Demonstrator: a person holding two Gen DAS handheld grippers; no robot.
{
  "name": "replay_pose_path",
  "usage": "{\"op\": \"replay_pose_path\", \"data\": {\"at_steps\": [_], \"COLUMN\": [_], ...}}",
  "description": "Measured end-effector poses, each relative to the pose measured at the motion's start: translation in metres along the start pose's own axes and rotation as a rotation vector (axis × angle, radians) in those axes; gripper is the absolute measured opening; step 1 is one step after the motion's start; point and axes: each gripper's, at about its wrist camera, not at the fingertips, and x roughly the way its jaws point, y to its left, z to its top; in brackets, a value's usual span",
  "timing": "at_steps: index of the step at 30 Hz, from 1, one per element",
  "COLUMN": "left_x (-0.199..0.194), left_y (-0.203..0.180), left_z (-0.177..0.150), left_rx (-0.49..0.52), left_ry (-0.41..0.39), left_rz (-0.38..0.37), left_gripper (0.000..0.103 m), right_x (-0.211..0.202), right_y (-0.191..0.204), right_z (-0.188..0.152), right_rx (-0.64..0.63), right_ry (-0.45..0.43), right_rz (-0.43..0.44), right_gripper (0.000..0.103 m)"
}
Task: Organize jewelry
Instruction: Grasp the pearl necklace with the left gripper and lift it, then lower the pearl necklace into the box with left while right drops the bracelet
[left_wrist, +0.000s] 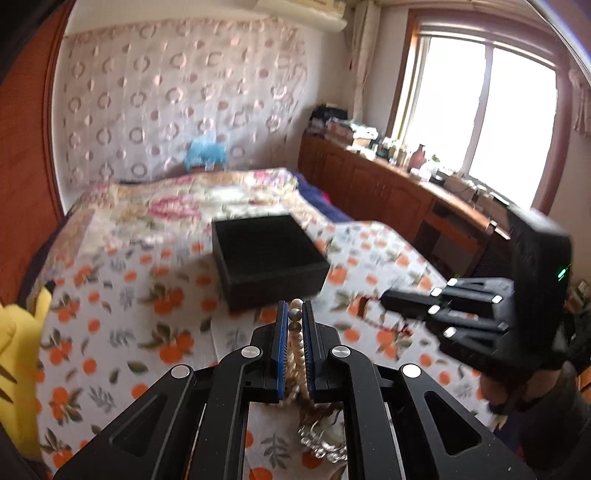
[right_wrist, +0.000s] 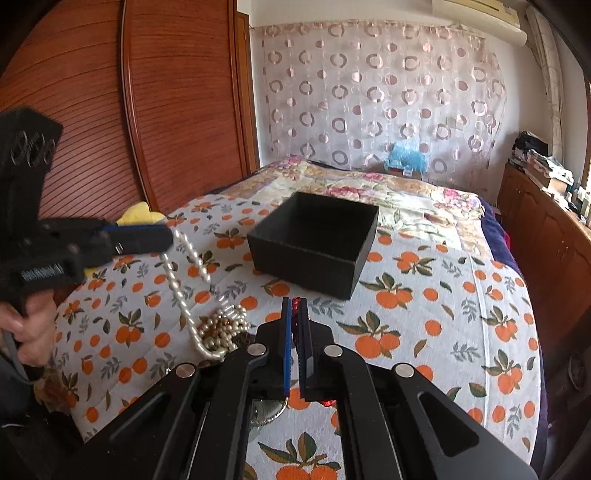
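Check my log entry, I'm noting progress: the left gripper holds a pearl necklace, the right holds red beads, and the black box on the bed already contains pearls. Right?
One thing is off: the black box looks empty in the right wrist view, with only dark interior showing. The pearl necklace is clamped in the left gripper, and the right gripper holds red beads.

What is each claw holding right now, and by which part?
Left claw: pearl necklace, pinched mid-strand, rest hanging. Right claw: red beads at its tips; which part, cannot tell.
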Motion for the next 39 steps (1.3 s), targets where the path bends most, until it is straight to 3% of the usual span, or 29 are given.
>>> {"op": "replay_pose_path", "data": {"at_steps": [18,29,39], "left_x": [-0.025,-0.019,0.029], "left_y": [-0.003,0.002,0.026], "left_z": [0.072,0.132,0.153], "left_rx": [0.043,0.060,0.031], "left_ry": [-0.134,-0.178,-0.112], "left_rz": [-0.018,-0.004,0.006], "left_gripper": [0.007,0.007,0.007], "right_x": [0.007,0.017,0.052], "right_y": [-0.005,-0.026,-0.046], "right_z": [0.035,0.083,0.113], "right_rx": [-0.019,-0.017,0.007], "right_ry": [-0.023,-0.037,-0.011], "right_rz": [0.030,0.056,0.094], "right_gripper": [0.003,0.003,0.003]}}
